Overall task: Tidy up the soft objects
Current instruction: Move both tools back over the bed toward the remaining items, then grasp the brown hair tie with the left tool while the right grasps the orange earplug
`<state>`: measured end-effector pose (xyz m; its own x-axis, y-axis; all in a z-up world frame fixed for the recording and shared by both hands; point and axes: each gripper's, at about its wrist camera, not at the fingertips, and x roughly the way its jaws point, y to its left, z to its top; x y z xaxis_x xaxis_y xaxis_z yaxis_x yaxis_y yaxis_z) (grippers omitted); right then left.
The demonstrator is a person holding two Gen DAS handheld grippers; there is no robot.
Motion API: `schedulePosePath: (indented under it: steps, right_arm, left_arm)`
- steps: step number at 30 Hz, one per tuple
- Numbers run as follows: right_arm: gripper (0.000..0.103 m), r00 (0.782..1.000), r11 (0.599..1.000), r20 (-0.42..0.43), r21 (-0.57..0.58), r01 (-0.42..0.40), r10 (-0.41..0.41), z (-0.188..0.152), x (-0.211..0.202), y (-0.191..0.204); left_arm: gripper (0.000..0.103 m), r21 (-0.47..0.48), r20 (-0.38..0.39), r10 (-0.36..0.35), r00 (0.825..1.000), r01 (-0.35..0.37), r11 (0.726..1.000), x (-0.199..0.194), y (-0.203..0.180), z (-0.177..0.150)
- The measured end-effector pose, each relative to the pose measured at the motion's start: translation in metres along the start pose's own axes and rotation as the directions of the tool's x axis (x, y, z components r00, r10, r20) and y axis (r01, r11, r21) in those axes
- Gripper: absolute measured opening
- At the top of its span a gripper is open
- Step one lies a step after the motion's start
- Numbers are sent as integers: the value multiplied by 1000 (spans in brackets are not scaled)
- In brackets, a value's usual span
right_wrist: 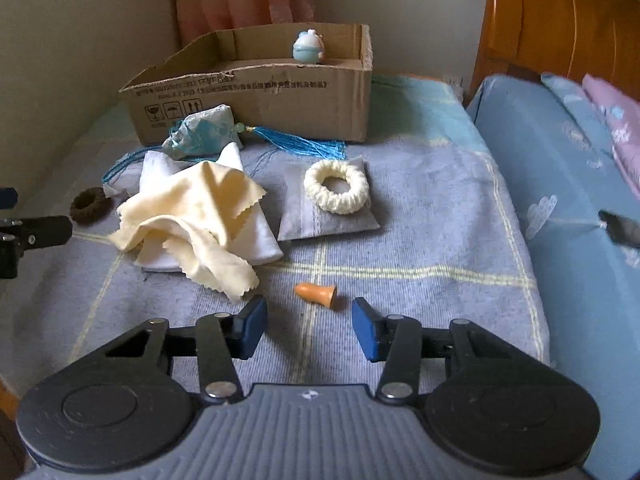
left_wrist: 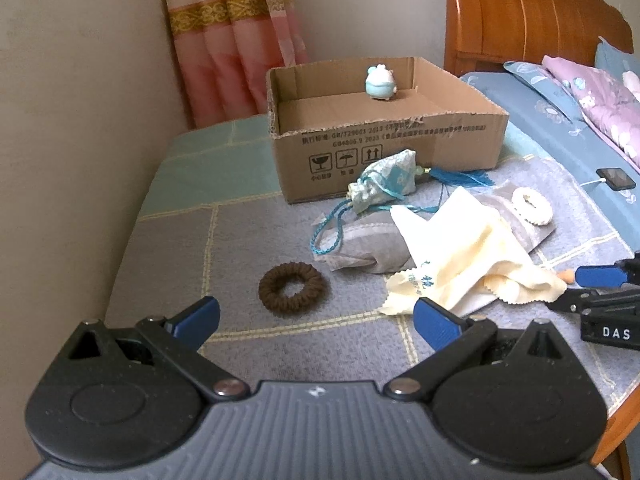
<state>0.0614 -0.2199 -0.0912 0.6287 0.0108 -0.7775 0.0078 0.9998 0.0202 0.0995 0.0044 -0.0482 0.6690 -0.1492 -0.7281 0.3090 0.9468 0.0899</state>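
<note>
Beige wall (left_wrist: 80, 80), pink gold-banded curtain (left_wrist: 224, 40), orange wooden headboard (left_wrist: 532, 8), grey checked bedspread (right_wrist: 420, 240)

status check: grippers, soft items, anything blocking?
Left gripper and right gripper open, empty. Only the blue plush toy is in the cardboard box. Orange earplug lies just ahead of the right jaws, path unobstructed.

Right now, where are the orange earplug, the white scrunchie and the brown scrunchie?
orange earplug (right_wrist: 316, 293): right wrist view, its middle.
white scrunchie (right_wrist: 320, 194): right wrist view, left side of ring.
brown scrunchie (left_wrist: 272, 290): left wrist view, left side of ring.
</note>
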Motion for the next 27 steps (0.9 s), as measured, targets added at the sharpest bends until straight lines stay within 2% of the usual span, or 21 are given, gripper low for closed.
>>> schedulePosePath:
  steps: [4,6,8,17,22,23,27]
  right_arm:
    - [47,1000,1000,21,5,9,-9,3,3,3]
    - [33,999,1000,33,0,23,-23,3,5,5]
    - [27,998,999,41,-6,39,-38,4,6,5]
    - [27,999,999,42,-23,36,-35,3,4,6]
    - [27,999,999,36,-25,32,-31,3,5,5]
    - [27,999,999,35,-26,33,-32,4,5,5]
    - [27,999,999,35,-30,34,-33,4,5,6]
  left_arm:
    - [102,3,-13,2,1000,-2,1000,6,1,0]
    - [102,4,-23,5,1000,-5,1000,11,3,0]
    - [102,5,-31,6,1000,-6,1000,16,5,-1]
    - [102,10,-15,18,1000,-18,1000,34,17,-2]
    - [97,-29,-28,17,999,-18,999,47,28,-4]
    - [95,-43,-29,3,1000,-5,999,49,29,-3]
    - [78,-98,-42,-37,998,33,995,59,32,-2]
